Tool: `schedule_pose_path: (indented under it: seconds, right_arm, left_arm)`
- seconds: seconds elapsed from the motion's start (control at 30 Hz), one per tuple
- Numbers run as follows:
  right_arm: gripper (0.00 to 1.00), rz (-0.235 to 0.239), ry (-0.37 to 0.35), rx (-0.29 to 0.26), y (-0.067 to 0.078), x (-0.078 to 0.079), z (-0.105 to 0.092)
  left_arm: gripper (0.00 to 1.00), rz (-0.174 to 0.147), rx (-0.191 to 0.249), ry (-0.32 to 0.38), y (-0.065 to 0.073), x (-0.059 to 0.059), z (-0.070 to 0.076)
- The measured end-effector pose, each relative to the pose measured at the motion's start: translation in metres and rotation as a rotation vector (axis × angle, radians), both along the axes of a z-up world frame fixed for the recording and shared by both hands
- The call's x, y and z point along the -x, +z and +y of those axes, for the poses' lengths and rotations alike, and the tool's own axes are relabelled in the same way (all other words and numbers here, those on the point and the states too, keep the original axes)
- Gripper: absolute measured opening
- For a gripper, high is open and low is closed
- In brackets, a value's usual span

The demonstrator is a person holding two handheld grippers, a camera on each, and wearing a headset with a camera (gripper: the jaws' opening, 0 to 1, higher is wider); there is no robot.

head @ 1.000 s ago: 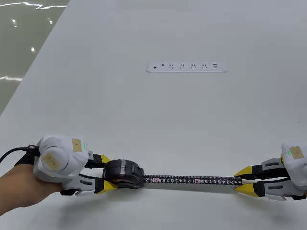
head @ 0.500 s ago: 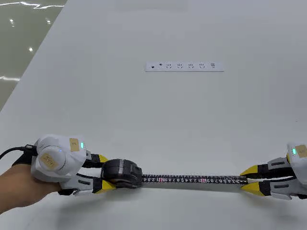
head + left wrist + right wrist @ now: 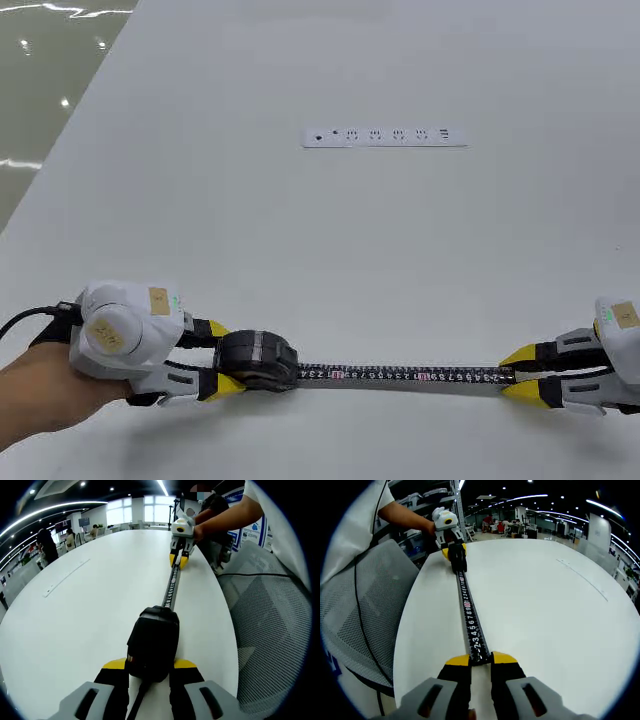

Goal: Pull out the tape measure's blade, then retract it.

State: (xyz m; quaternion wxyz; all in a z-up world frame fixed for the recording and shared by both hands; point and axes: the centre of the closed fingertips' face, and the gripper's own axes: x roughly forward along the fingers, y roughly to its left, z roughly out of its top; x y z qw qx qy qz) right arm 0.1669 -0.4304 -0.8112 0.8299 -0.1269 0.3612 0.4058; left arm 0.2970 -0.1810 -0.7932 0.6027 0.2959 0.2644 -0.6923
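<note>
Tape measure (image 3: 257,360) sits clamped in left claw (image 3: 222,358); right claw (image 3: 513,374) pinches blade (image 3: 400,376) tip; right gripper view makes numerals (image 3: 476,642) legible.

Tabletop (image 3: 300,250): wht, smooth, matt. Tape measure case (image 3: 257,360): blk plastic, semi-matt; blade (image 3: 400,376): dark w/ slight sheen. Power strip (image 3: 384,137): wht plastic. Floor (image 3: 50,70), far left: glossy. Chair (image 3: 270,610): grey mesh cloth.

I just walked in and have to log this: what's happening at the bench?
A person works two handheld grippers. The left gripper clamps the black tape measure in its jaws; the right gripper pinches the end of the blade, drawn out straight between them over the white table. Retracting it is left to do.
</note>
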Motion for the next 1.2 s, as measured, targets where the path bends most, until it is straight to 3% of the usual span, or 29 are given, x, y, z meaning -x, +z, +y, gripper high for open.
schedule_pose_path:
  seconds: [0.7,1.2]
  right_arm:
    - [0.14,0.01,-0.06,-0.021,-0.0022,0.0022,-0.0004]
    - [0.17,0.002,-0.047,-0.027,0.0003,0.0024,0.0026]
  left_arm:
    - [0.29,-0.014,-0.001,0.004,-0.0006,-0.0002,-0.0006]
    - [0.3,-0.014,-0.001,0.01,-0.0007,-0.0004,-0.001]
